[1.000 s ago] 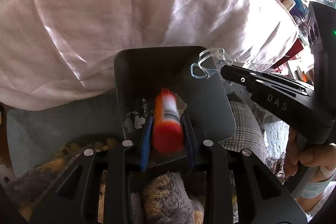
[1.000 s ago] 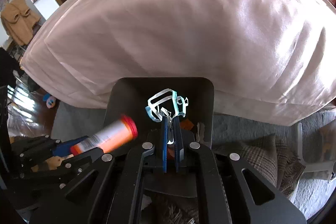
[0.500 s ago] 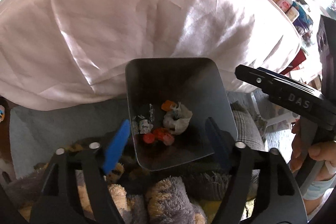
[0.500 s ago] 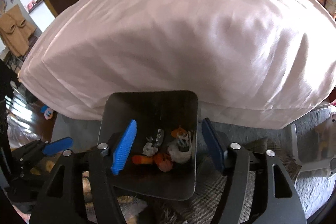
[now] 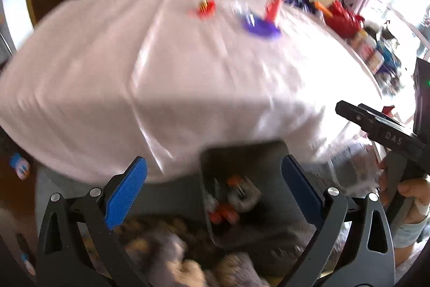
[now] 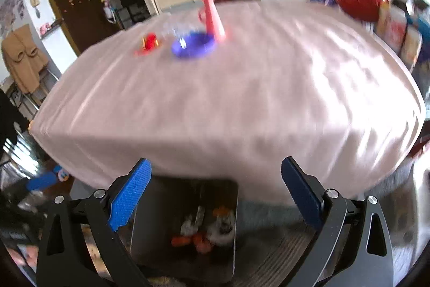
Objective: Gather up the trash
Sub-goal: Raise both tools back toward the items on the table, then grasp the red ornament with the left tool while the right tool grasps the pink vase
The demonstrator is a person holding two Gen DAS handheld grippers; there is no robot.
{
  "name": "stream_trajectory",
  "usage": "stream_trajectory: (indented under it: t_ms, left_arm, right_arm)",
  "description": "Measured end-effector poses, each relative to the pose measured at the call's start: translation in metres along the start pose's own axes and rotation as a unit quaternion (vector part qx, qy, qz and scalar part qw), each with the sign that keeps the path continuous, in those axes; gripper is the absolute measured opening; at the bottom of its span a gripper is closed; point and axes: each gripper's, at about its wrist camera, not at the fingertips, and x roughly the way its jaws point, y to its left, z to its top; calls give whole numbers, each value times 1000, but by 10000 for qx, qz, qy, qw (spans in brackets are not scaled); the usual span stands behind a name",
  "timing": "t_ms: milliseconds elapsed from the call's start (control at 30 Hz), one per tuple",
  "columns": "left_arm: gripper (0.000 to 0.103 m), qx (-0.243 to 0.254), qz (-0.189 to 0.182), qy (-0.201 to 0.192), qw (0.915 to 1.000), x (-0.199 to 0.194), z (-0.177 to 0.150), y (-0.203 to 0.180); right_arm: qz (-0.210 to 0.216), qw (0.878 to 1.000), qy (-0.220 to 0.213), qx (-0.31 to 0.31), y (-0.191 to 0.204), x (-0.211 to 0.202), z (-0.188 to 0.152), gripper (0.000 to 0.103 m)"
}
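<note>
A dark grey trash bin (image 5: 242, 149) stands on the floor in front of the table; it also shows in the right wrist view (image 6: 161, 206). Orange and white trash (image 5: 231, 201) lies in its bottom, seen in the right wrist view too (image 6: 207, 230). My left gripper (image 5: 212, 190) is open and empty above the bin. My right gripper (image 6: 215, 190) is open and empty above the bin. The right gripper's body (image 5: 389, 136) shows at the right of the left wrist view.
A table with a pink cloth (image 6: 228, 88) fills the view ahead. On it stand a purple dish (image 6: 193, 46), a pink cone (image 6: 212, 18) and a small red item (image 6: 149, 42). Red and packaged goods (image 6: 360, 2) line the right side. Fluffy rug (image 5: 172, 257) below.
Both grippers opened and dropped their items, the orange tube and the clear plastic piece, into the bin. Both then rose and tilted up, so the tabletop is in view.
</note>
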Motion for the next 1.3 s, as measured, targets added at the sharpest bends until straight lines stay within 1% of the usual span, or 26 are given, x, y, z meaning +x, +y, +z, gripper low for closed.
stream_trajectory:
  t_ms: [200,300,400,533,667,733,800,867,967,1000,1067,1133,1200,1233,1300]
  left_arm:
    - [95,168,210,-362,9990,-2,56,16]
    - [95,275,297,-519,9978,7,78,18]
    - [95,390,429,-526,9969,26,102,21]
    - [95,478,464,-472,9967,51,128,23]
    - [95,442,480,-380,9971,76,154,26]
    - [95,455,471,-361,9972,88,167,26]
    - [95,501,462,-361,9970,97,177,25]
    - [94,549,480,-332,9968,112,189,24]
    - [88,576,429,-241,9971,129,201,24]
    - [86,581,396,-196,9973,135,204,24]
    - [82,588,329,-92,9977,148,211,22]
    - [77,632,268,-32,9976,158,217,19]
    - [74,677,242,3,9974,167,223,15]
    - [72,686,222,42,9974,172,225,14]
    - [70,656,157,180,9976,183,230,13]
  right_arm:
    - [-189,9981,-519,-274,4,-4,49,99]
    - [-269,9972,-641,-258,0,5,71,99]
    - [-372,9967,-657,-298,-1,20,88,99]
    - [-361,9966,-616,-405,1,45,114,99]
    - [-363,9970,-564,-390,2,66,138,99]
    - [-315,9976,-494,-360,2,77,149,99]
    - [-180,9990,-294,-301,3,91,160,99]
    - [-138,9993,-209,-286,3,102,168,99]
    - [-229,9989,-191,-350,4,113,175,98]
    - [-244,9989,-179,-350,3,116,176,97]
    - [-259,9990,-144,-334,4,124,179,91]
    - [-266,9990,-147,-341,5,129,182,87]
    - [-295,9987,-152,-387,5,136,185,83]
    - [-299,9987,-144,-385,5,139,187,79]
    - [-303,9988,-123,-357,3,145,190,74]
